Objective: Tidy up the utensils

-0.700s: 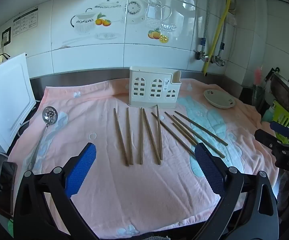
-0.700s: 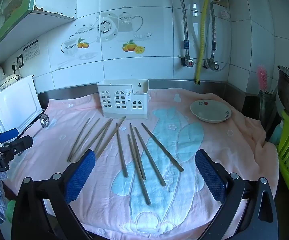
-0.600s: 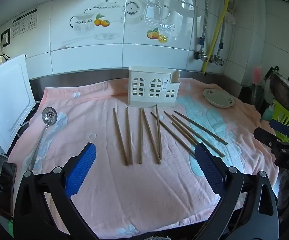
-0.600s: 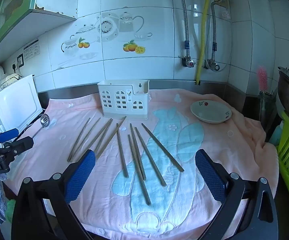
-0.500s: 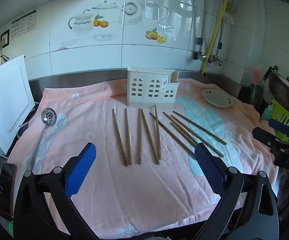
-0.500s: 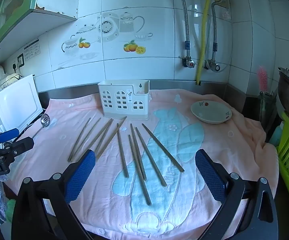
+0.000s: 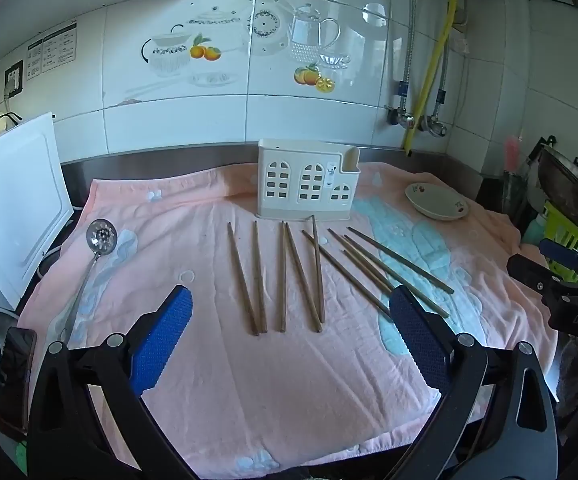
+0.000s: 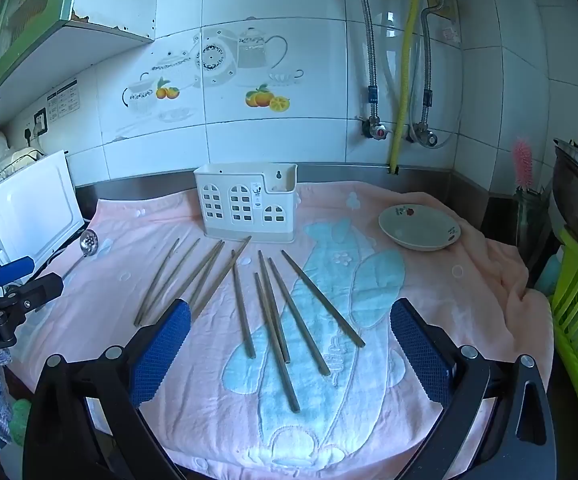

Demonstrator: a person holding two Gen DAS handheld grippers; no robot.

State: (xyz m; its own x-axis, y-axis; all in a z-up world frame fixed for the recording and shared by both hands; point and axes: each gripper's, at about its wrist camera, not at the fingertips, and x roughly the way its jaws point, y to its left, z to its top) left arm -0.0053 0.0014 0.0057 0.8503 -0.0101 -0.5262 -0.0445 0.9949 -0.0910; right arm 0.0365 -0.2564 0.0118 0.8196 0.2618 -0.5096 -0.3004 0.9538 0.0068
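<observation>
While both grippers hover over the near edge of the pink towel (image 7: 217, 392), neither one touches anything. In the left wrist view the left gripper (image 7: 289, 336) has its blue-padded fingers (image 7: 161, 340) spread wide with nothing between them, and in the right wrist view the right gripper (image 8: 289, 344) is spread just as wide and holds nothing. Ten wooden chopsticks (image 7: 285, 276) lie flat and loose on the towel in front of the white utensil holder (image 7: 307, 178), fanning from it toward the near edge; the tip of one lies just at the holder's base, the others a little apart from it. That holder stands upright near the back wall, with arched window cut-outs in its front; its inside is not visible from these angles. At the left side of the towel, well apart from the chopsticks, a slotted metal spoon (image 7: 101, 236) lies with its bowl toward the wall. To the right of the holder a shallow ceramic dish (image 8: 419, 226) sits on the towel. Left of the towel stands a white appliance (image 7: 13, 204).
</observation>
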